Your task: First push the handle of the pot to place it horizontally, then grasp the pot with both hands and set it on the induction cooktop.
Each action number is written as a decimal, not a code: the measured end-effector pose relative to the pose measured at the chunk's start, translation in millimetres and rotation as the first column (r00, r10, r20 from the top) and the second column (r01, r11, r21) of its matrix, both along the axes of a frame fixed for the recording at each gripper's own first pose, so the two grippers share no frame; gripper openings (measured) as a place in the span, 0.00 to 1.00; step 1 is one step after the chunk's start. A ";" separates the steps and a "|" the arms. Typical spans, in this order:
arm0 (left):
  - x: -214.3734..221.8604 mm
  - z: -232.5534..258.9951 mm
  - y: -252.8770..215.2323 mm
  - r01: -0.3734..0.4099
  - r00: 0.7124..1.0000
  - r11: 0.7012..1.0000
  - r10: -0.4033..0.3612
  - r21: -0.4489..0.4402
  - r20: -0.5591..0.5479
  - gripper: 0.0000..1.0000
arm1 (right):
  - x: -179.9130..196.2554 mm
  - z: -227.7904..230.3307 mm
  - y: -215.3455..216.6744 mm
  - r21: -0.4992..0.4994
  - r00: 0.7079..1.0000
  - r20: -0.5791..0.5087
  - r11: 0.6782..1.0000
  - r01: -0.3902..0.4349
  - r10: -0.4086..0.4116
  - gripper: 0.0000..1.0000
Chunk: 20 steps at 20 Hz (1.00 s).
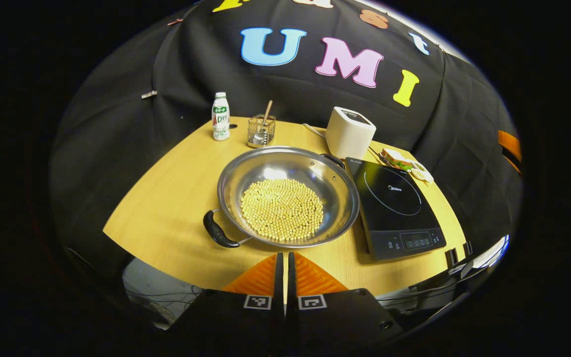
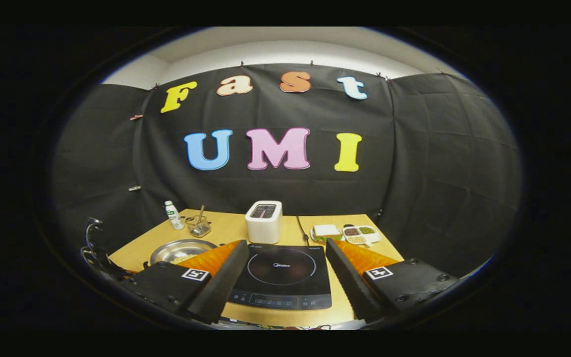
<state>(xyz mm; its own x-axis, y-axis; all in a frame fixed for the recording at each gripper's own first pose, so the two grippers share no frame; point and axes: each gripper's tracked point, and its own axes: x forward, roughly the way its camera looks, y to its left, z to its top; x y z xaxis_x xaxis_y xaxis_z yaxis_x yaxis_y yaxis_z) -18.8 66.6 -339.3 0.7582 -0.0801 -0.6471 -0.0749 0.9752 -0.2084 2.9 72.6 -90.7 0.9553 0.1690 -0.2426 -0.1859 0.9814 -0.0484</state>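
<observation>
pot of beans sits left of, just beside, induction cooktop on surface. left gripper closed, near pot's rim. right gripper open, empty.

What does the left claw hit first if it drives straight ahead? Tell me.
Likely the pot, at its near rim. The shut left claw points at it from the table's near edge, with bare tabletop between; depth is uncertain.

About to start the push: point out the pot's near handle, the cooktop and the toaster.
near handle (image 1: 218, 231), left gripper view, middle of black grip
cooktop (image 2: 281, 266), right gripper view, glass inside ring
toaster (image 1: 348, 134), left gripper view, front face
</observation>
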 end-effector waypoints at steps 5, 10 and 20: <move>5.6 -33.2 4.9 -0.021 0.994 0.993 0.009 -0.114 -0.106 0.04 | -5.4 -19.6 -4.4 -0.022 0.999 -0.052 1.000 0.012 -0.013 0.98; 10.8 -47.5 14.8 0.043 0.982 0.994 -0.061 -0.105 -0.180 0.05 | -9.2 -29.0 -6.3 -0.028 0.997 -0.079 1.000 0.013 -0.016 0.98; 29.3 -64.9 28.4 -0.004 0.960 0.986 -0.044 -0.169 -0.276 0.05 | -10.8 -43.0 -10.2 -0.051 0.993 -0.112 0.998 0.035 -0.041 0.98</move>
